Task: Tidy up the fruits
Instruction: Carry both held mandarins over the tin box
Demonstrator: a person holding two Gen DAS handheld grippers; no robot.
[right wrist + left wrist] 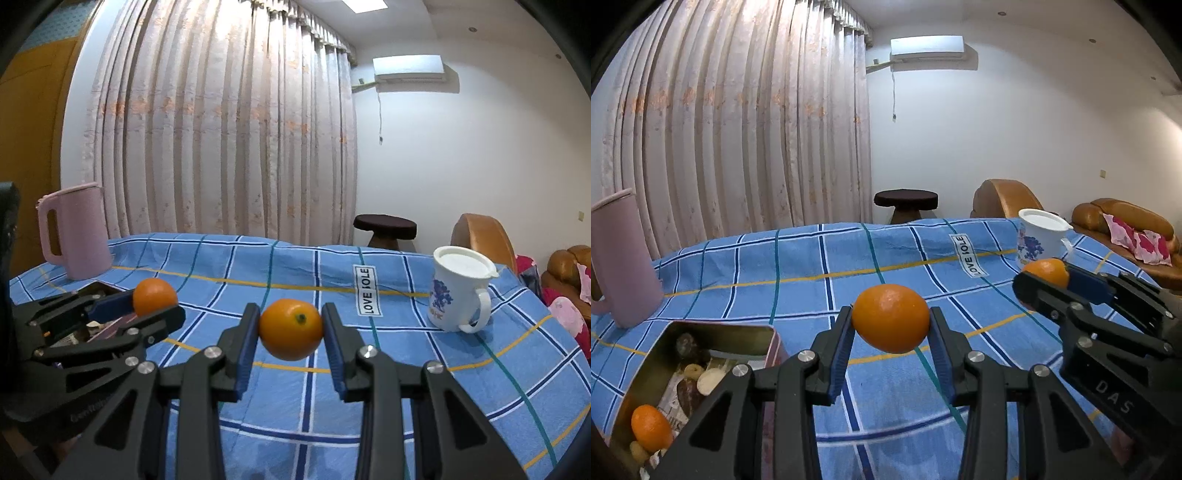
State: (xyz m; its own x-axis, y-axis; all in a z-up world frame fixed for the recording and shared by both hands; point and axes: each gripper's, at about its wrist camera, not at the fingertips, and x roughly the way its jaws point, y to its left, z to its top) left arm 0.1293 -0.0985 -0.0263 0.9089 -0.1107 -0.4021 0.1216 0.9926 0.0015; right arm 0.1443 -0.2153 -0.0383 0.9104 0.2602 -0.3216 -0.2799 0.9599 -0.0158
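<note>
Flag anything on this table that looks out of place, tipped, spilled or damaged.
Nothing stands out. The pink kettle and white mug stand upright on the cloth. The tin sits open with one orange inside. Each claw, left and right, holds an intact orange.

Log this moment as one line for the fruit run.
left gripper: shut on orange | right gripper: shut on second orange | tin: one orange inside

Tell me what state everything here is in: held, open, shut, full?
Left gripper: shut on an orange, off the cloth.
Right gripper: shut on a second orange, also lifted.
Tin: open, holding snacks and a third orange.
Mug: upright, lidded.
Kettle: upright, lid closed.
</note>
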